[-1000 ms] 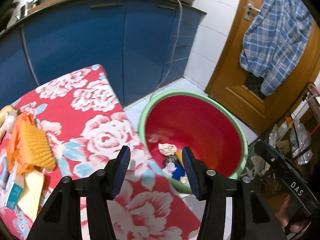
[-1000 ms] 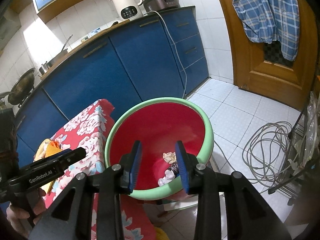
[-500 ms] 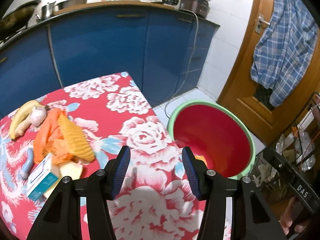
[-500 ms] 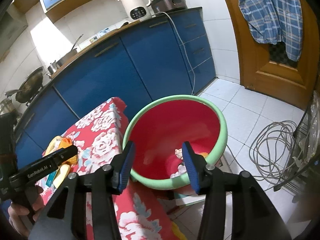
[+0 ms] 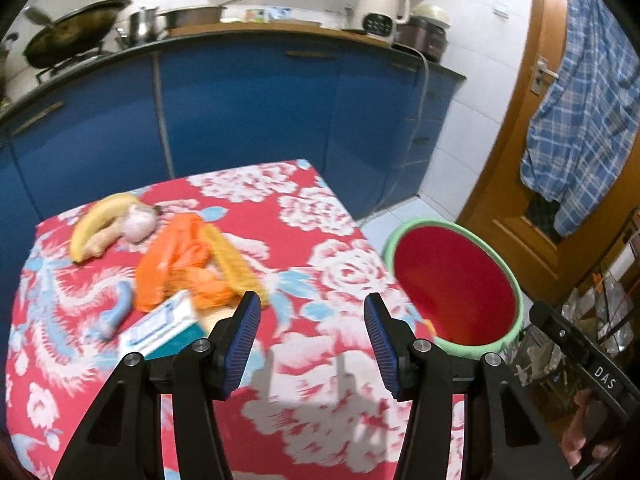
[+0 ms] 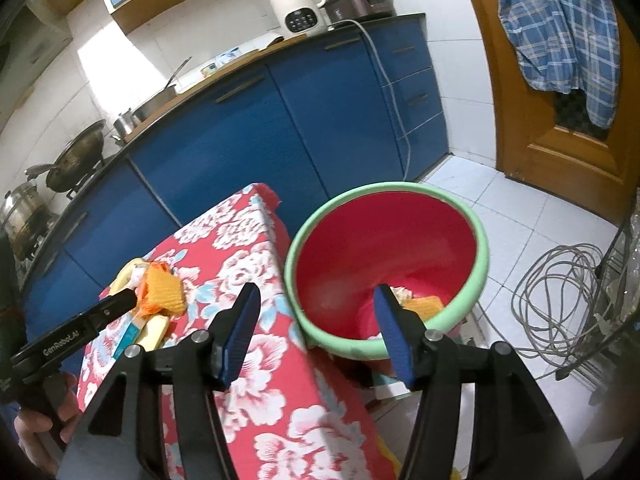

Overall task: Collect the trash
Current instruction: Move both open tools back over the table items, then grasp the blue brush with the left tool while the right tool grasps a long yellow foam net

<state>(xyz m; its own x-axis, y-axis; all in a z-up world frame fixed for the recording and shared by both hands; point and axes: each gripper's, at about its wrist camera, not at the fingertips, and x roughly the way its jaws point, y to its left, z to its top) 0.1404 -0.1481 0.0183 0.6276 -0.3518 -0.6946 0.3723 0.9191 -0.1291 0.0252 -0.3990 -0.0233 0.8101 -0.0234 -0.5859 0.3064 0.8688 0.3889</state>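
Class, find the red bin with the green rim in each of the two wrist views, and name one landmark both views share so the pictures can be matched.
Left wrist view: the red bin sits at right of centre, on the floor beyond the floral tablecloth.
Right wrist view: the red bin fills the centre, just above the right claw.
Shared landmark: the white kettle on the blue counter.

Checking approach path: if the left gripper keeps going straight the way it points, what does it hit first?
Probably the flowered tablecloth: the open left gripper points down at bare cloth, with the orange trash pile left of that line and the red bin to the right. Depth is uncertain.
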